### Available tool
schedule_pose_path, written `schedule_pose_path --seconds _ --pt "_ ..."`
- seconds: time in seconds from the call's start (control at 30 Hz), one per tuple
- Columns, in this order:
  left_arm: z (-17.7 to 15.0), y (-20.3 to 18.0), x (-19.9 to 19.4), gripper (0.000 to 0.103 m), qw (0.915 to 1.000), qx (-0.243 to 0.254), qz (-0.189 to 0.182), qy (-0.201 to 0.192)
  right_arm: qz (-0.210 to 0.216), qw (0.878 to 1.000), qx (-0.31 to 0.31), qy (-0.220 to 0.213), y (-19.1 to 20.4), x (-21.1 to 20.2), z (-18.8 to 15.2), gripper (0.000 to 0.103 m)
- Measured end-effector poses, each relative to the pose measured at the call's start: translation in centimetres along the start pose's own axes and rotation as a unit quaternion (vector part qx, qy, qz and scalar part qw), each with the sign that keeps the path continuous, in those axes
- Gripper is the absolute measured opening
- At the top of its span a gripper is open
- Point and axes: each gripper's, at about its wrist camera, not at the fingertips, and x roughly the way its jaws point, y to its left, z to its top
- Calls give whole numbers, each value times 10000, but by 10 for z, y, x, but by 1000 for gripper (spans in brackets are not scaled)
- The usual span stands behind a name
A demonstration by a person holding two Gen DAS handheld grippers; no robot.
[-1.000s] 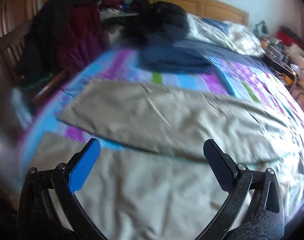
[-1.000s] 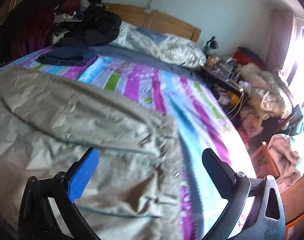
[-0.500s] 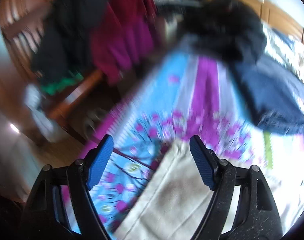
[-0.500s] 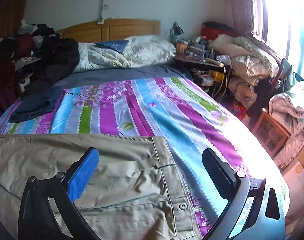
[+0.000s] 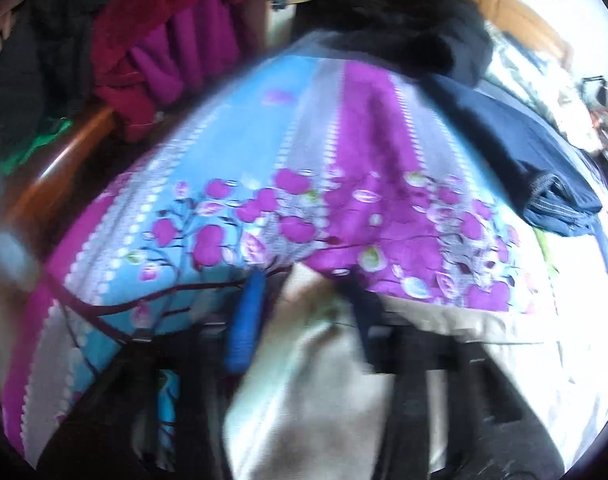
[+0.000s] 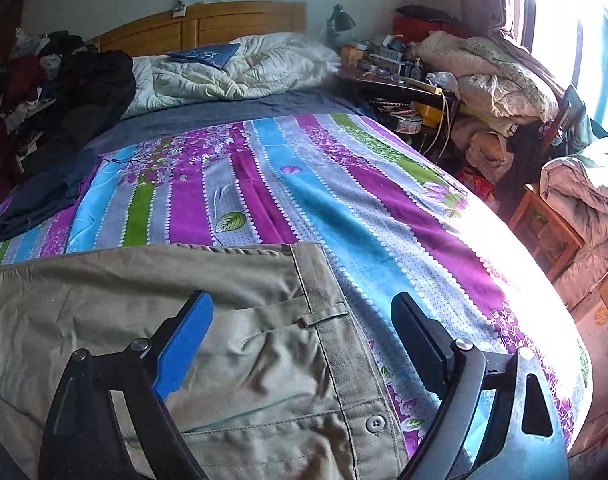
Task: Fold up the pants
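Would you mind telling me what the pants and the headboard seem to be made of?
The pants look like matte khaki woven cotton or a blend: crisp creases, stitched seams and a sewn-on button. The headboard looks like light wood with a smooth finish, judging by its warm colour and panel lines; veneer is possible.

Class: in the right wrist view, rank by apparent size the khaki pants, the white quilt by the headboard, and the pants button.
1. khaki pants, though nearness to the camera enlarges them
2. white quilt
3. pants button

No wording can be read anywhere; only a faint round logo, too washed out to make out, shows on the cardboard box (image 6: 602, 330).
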Motion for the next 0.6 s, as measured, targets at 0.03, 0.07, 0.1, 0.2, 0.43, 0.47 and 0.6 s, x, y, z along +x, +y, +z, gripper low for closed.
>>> schedule_pose_path --seconds 0.03,0.07,0.1,0.2,0.43,0.47,0.6 --pt "-1 -4 1 26 9999 93 61 -12 34 10000 -20 16 1 4 3 92" --pt "-2 -6 1 18 9999 129 85 -31 61 10000 -20 20 1 7 5 92" --pt "-4 -6 0 16 9999 113 65 -55 101 9999 -16 20 0 12 7 91" --pt "-6 -3 -2 12 9999 17 6 -99 200 9998 -11 95 -5 34 16 91" --pt "-7 -5 1 12 9999 94 122 -65 507 9963 131 680 -16 111 36 91" --pt "-6 -5 2 12 9999 88 119 -54 675 9947 206 744 -17 120 36 91" --pt "-5 -3 3 13 9999 47 86 -42 635 9920 252 1065 -16 157 36 91"
